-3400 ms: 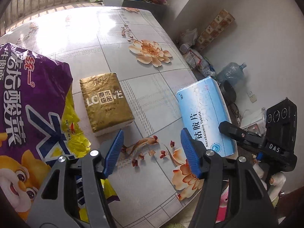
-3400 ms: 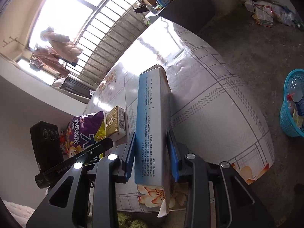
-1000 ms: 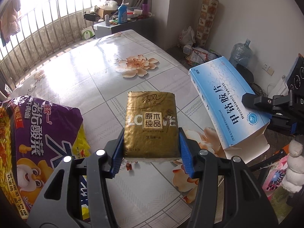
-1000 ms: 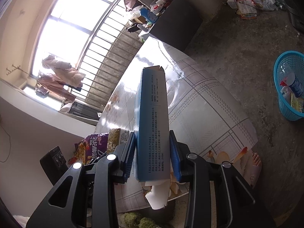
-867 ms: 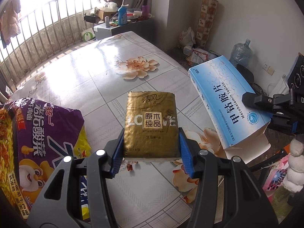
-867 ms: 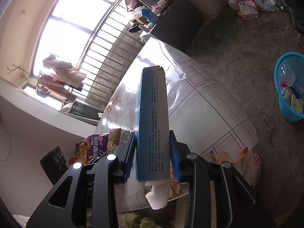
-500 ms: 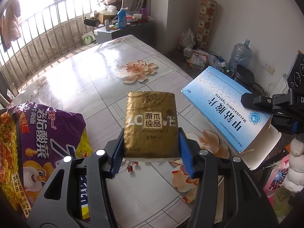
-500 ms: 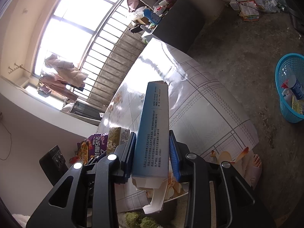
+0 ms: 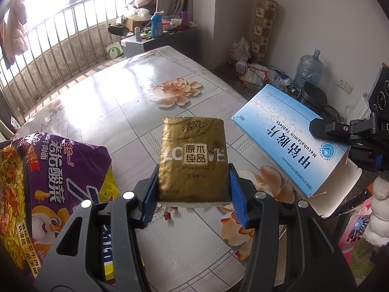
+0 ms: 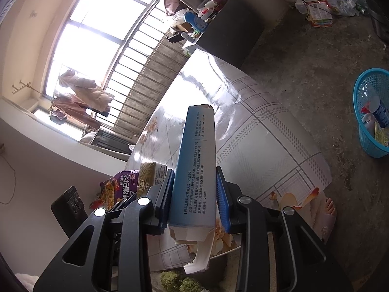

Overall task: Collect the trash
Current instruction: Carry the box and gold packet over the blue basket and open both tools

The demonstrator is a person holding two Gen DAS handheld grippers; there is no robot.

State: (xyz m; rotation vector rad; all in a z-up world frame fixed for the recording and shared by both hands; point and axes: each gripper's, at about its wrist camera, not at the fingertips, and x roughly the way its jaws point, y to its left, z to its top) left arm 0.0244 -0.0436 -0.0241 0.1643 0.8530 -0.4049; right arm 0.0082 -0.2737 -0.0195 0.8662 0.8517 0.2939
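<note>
Trash is half gathered: our left tool (image 9: 193,192) clamps the tissue pack (image 9: 193,163), our right tool (image 10: 194,196) clamps the medicine box (image 10: 195,170); the noodle bag (image 9: 53,185) remains on the worktop (image 9: 109,107), and the basket (image 10: 369,143) waits on the floor.

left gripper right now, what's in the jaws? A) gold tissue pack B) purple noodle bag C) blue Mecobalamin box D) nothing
A: the left gripper has its jaws shut on the gold tissue pack, lifted off the table; the purple noodle bag still lies there, and the blue Mecobalamin box is in the right gripper.
</note>
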